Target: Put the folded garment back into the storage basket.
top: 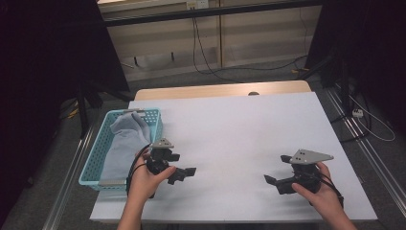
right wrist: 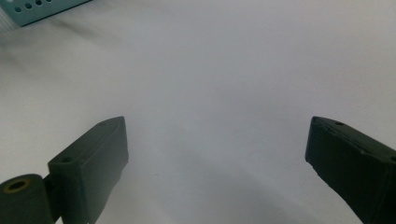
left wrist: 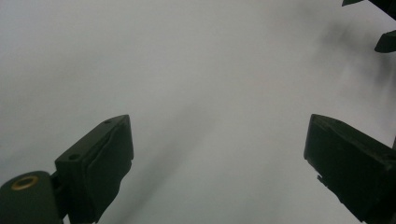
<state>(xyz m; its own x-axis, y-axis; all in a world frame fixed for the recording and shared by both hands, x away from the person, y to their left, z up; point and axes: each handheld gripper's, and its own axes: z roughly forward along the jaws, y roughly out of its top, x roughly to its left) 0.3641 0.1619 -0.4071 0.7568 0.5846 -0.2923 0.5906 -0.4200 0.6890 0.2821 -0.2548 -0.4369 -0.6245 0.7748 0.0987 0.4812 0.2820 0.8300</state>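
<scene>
A turquoise perforated basket [top: 92, 158] stands at the table's left edge with a pale blue-grey cloth [top: 123, 141] lying inside it. My left gripper [top: 186, 173] rests low over the white table cover just right of the basket, open, with nothing between its jaws. In the left gripper view its fingers [left wrist: 100, 163] stand wide apart over bare white surface, and the other gripper's tips [left wrist: 385, 42] show at the top right. My right gripper [top: 270, 181] sits near the front right, open and empty, pointing left. The right gripper view shows a corner of the basket [right wrist: 42, 10] at top left.
The white cover [top: 239, 139] spreads over most of the wooden table [top: 215, 89]. Cables and black stands lie on the floor beyond and to the right. Metal rails run along both sides of the table.
</scene>
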